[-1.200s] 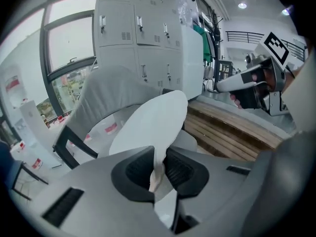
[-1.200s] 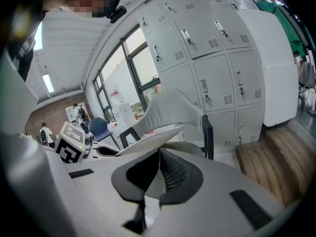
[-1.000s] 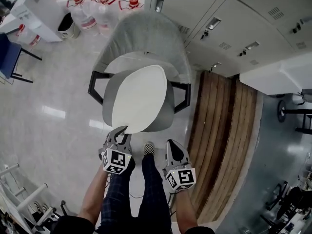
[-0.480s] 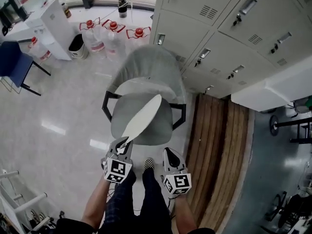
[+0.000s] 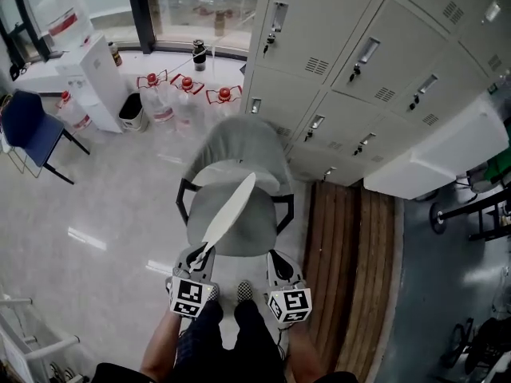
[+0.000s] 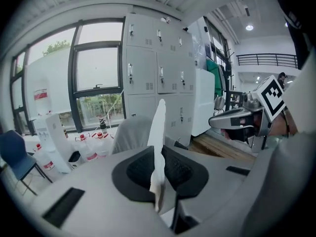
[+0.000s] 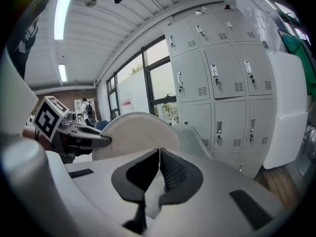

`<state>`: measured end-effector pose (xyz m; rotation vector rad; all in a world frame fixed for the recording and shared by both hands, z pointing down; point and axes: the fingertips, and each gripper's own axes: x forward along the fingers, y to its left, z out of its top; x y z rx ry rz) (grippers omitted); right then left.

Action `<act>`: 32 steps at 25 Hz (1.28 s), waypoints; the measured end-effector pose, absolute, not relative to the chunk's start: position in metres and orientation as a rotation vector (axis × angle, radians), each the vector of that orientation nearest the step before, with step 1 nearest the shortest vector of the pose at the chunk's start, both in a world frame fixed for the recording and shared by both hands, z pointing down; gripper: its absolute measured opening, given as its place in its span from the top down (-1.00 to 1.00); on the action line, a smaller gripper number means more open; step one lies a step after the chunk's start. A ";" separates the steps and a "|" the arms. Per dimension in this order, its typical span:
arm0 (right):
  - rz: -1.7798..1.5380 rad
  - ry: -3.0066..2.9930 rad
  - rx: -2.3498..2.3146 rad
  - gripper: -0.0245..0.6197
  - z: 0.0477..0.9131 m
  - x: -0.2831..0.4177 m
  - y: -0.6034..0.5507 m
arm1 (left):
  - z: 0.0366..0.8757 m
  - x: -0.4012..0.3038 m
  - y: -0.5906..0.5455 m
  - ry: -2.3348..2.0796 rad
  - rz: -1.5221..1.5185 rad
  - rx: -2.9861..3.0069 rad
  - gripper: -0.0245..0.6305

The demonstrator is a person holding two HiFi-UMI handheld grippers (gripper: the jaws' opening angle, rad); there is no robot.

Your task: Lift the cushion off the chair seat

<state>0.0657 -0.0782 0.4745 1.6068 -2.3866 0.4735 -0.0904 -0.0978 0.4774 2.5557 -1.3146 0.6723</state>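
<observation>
Down low, the person's legs (image 5: 227, 333) are cut off by the picture's edge. Just past them, the left gripper (image 5: 200, 255) has its jaws shut tight on the rim of the white cushion (image 5: 230, 210). Beside it, the right gripper (image 5: 279, 263) has its jaws closed on nothing. The cushion is held up on edge over the grey chair (image 5: 239, 146), hiding a strip of the seat.

You're standing in a workplace locker area, more staff room or lab annex than home. Banks of grey metal lockers (image 5: 343, 46) with vents and key locks line one wall. Big water jugs (image 5: 185, 94) wait beside a white dispenser (image 5: 100, 82), a grey chair (image 5: 239, 158) and a blue chair (image 5: 28, 130) sit on the glossy tiled floor (image 5: 96, 206), and tube lights (image 7: 62, 14) hang from a ribbed ceiling.
</observation>
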 end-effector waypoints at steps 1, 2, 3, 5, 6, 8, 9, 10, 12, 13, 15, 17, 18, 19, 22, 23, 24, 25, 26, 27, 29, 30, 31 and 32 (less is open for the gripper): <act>0.463 -2.392 1.613 0.83 0.465 0.065 -0.077 | 0.464 -0.093 -0.097 -1.328 0.666 2.564 0.78; 0.454 -2.398 1.620 0.83 0.455 0.064 -0.075 | 0.452 -0.095 -0.096 -1.340 0.659 2.572 0.78; 0.445 -2.404 1.626 0.83 0.446 0.063 -0.072 | 0.440 -0.096 -0.095 -1.352 0.650 2.580 0.78; 0.430 -2.417 1.638 0.83 0.426 0.062 -0.067 | 0.417 -0.098 -0.092 -1.378 0.625 2.598 0.78; 0.420 -2.426 1.644 0.83 0.415 0.062 -0.065 | 0.406 -0.100 -0.090 -1.391 0.609 2.607 0.78; 0.391 -2.443 1.660 0.83 0.395 0.059 -0.062 | 0.385 -0.105 -0.087 -1.417 0.573 2.620 0.78; 0.374 -2.451 1.667 0.83 0.386 0.057 -0.060 | 0.376 -0.107 -0.086 -1.429 0.555 2.624 0.78; 0.356 -2.458 1.673 0.83 0.377 0.055 -0.059 | 0.368 -0.109 -0.085 -1.438 0.538 2.626 0.78; 0.320 -2.470 1.680 0.83 0.360 0.052 -0.057 | 0.353 -0.113 -0.082 -1.451 0.506 2.629 0.78; 0.304 -2.473 1.683 0.83 0.352 0.051 -0.056 | 0.346 -0.115 -0.079 -1.457 0.492 2.630 0.78; 0.279 -2.482 1.693 0.83 0.338 0.048 -0.055 | 0.331 -0.118 -0.075 -1.474 0.458 2.634 0.78; 0.258 -2.493 1.707 0.83 0.325 0.045 -0.056 | 0.317 -0.121 -0.073 -1.494 0.425 2.648 0.78; 0.245 -2.499 1.713 0.83 0.318 0.043 -0.057 | 0.310 -0.122 -0.073 -1.503 0.411 2.656 0.78; 0.231 -2.506 1.718 0.83 0.312 0.041 -0.058 | 0.303 -0.123 -0.073 -1.510 0.397 2.665 0.78; 0.186 -2.526 1.722 0.83 0.295 0.036 -0.060 | 0.285 -0.123 -0.072 -1.528 0.359 2.688 0.78; 0.171 -2.533 1.721 0.83 0.290 0.035 -0.061 | 0.280 -0.123 -0.073 -1.535 0.350 2.696 0.78; 0.157 -2.539 1.720 0.83 0.286 0.033 -0.062 | 0.276 -0.123 -0.073 -1.542 0.341 2.702 0.78; 0.142 -2.545 1.719 0.83 0.282 0.031 -0.062 | 0.272 -0.124 -0.073 -1.548 0.333 2.707 0.78; 0.127 -2.552 1.718 0.83 0.278 0.028 -0.062 | 0.268 -0.125 -0.073 -1.554 0.326 2.710 0.78; 0.112 -2.560 1.716 0.83 0.273 0.027 -0.062 | 0.264 -0.125 -0.074 -1.560 0.318 2.714 0.78; 0.083 -2.570 1.710 0.83 0.265 0.025 -0.063 | 0.257 -0.126 -0.075 -1.569 0.300 2.723 0.78; 0.069 -2.574 1.710 0.83 0.260 0.024 -0.064 | 0.254 -0.125 -0.075 -1.570 0.291 2.730 0.78; 0.056 -2.578 1.711 0.83 0.257 0.024 -0.064 | 0.251 -0.125 -0.076 -1.570 0.285 2.737 0.78; 0.046 -2.582 1.712 0.83 0.254 0.024 -0.065 | 0.249 -0.125 -0.076 -1.571 0.282 2.745 0.78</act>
